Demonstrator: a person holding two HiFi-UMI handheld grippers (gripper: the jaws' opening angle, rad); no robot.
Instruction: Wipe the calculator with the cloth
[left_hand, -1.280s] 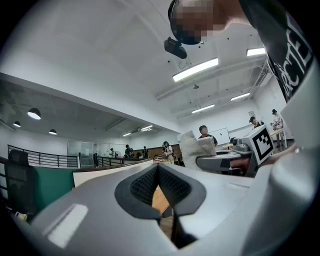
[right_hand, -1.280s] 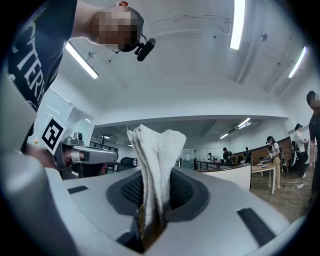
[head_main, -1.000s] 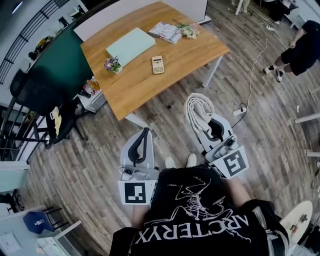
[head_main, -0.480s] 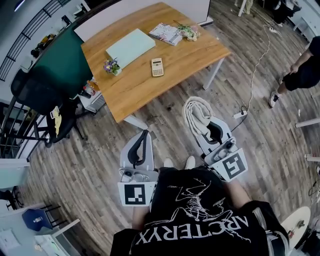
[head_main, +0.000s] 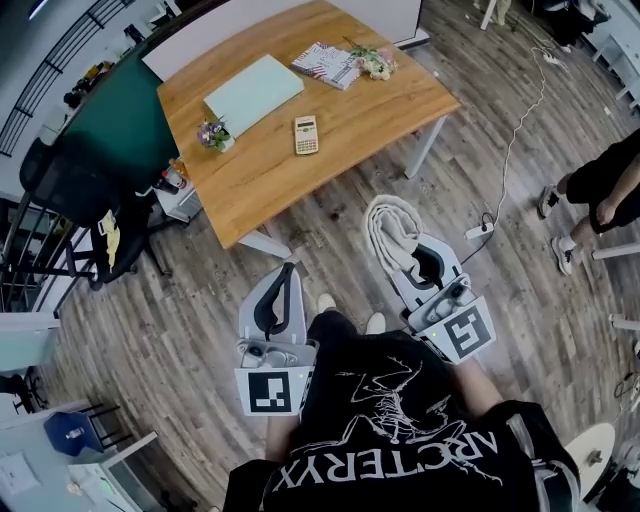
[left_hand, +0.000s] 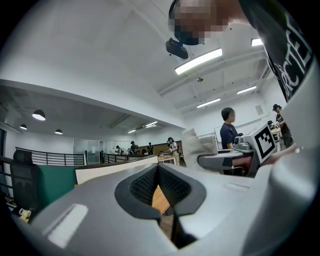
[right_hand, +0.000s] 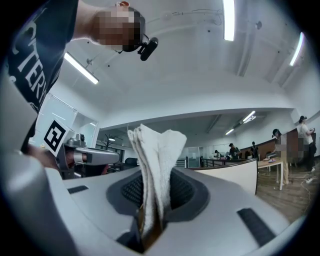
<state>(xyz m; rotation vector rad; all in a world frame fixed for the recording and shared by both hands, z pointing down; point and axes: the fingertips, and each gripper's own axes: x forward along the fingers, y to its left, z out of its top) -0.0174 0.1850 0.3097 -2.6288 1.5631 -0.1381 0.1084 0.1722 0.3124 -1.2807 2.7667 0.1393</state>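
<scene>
A beige calculator lies near the middle of the wooden table, well ahead of both grippers. My right gripper is shut on a folded white cloth, which sticks up between its jaws as a tall white cloth in the right gripper view. My left gripper is held over the floor short of the table, its jaws closed together with nothing between them; the left gripper shows its dark pads meeting.
On the table lie a pale green folder, a small flower pot, a magazine and a flower bunch. A black office chair stands left of the table. A cable runs across the floor, and a person stands at right.
The table and calculator have drifted slightly left in the head view. The person at the right has moved downward along the edge. Both grippers hold as before.
</scene>
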